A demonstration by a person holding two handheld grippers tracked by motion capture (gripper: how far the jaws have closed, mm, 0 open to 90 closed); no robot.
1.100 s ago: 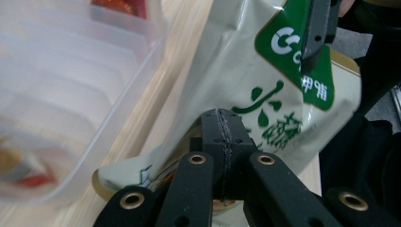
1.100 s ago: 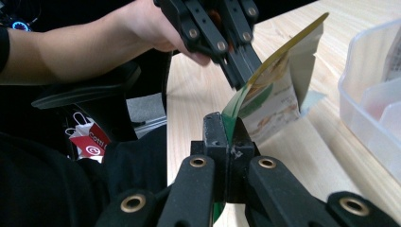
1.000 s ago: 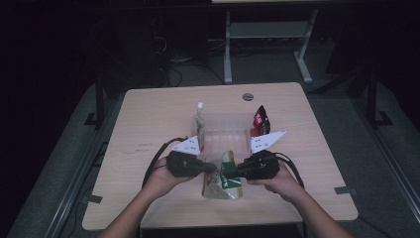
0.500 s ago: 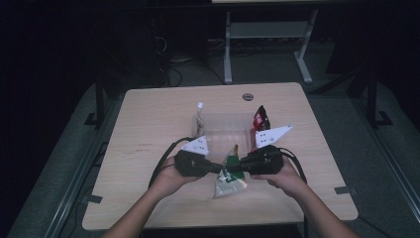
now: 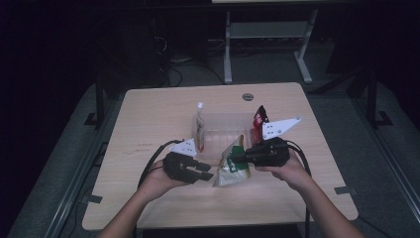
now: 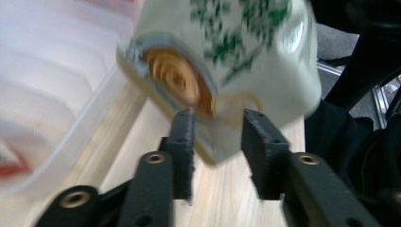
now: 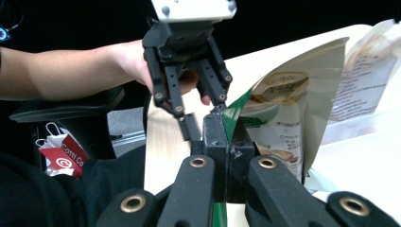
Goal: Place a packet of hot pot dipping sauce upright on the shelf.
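Two tongs, one snack bag, over desk.
Right tongs clamped tight on bag's green top edge, bag hanging just above desk nr clear tub; left tongs just been opening, partly apart, bag's lower corner between, not gripped.

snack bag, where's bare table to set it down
The table is bare to the left of the bottle and along the near edge below both hands. It is crowded mid-table around the clear bin, the red packet and the two tools.
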